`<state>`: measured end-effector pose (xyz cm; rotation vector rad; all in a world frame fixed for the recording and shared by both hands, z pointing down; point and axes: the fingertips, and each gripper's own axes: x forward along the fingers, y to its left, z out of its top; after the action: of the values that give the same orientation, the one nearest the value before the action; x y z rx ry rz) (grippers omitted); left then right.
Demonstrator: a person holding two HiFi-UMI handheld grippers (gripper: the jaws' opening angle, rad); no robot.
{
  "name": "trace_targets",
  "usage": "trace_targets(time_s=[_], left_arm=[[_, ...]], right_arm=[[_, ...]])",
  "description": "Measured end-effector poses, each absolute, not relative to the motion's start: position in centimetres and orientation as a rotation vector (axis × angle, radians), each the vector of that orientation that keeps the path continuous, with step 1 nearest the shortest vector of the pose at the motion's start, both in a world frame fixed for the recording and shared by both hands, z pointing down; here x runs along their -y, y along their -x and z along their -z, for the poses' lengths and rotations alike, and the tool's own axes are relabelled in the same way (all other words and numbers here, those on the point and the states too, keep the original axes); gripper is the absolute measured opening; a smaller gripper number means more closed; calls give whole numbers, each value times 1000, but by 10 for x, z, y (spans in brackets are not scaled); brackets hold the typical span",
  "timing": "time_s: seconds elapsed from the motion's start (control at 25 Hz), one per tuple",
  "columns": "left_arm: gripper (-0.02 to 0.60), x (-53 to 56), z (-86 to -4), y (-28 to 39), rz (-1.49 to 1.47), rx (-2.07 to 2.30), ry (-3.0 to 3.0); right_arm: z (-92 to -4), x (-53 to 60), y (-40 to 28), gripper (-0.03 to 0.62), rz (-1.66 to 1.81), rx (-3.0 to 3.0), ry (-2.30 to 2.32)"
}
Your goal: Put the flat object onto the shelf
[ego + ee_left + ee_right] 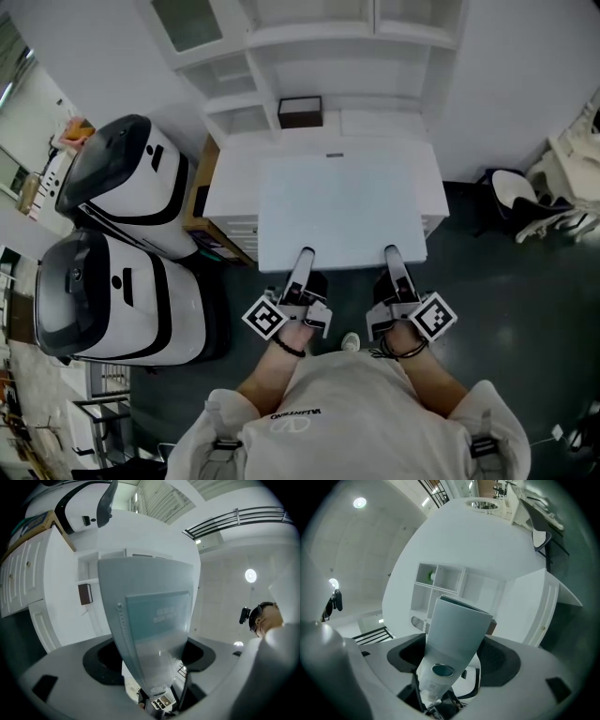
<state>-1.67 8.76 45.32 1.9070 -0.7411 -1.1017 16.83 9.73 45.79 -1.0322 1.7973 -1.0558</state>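
Note:
A large flat pale blue-grey panel (342, 211) hovers level over the white cabinet top (230, 178), below the white shelf unit (309, 52). My left gripper (302, 261) and right gripper (394, 258) each clamp its near edge, a short way apart. In the left gripper view the panel (154, 620) rises from between the jaws, with a printed label on it. The right gripper view shows the panel (457, 630) the same way, pointing toward the shelf compartments (447, 581). A small brown box (300, 111) sits on a lower shelf.
Two white-and-black machines (131, 178) (112, 300) stand at the left beside a wooden side cabinet (199, 202). A white chair (530, 202) is on the dark floor at the right. The brown box (85, 594) also shows in the left gripper view.

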Motion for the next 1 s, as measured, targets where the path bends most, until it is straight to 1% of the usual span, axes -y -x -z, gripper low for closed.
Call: trace_targets(time_s=[0.32,0.72,1.0], left_arm=[[341,-53,-449,0,1111,780,-1902],[341,-8,-443,-1,1114,756,-1911],[341,52,-444,12,1122,715,-1905]], right_arm=[[-455,-57,-186,348,1076,-1816,1002],[-449,-15,-186,348,1054,-1820,1004],[-445,41,-173,348,1015,-1840,1041]])
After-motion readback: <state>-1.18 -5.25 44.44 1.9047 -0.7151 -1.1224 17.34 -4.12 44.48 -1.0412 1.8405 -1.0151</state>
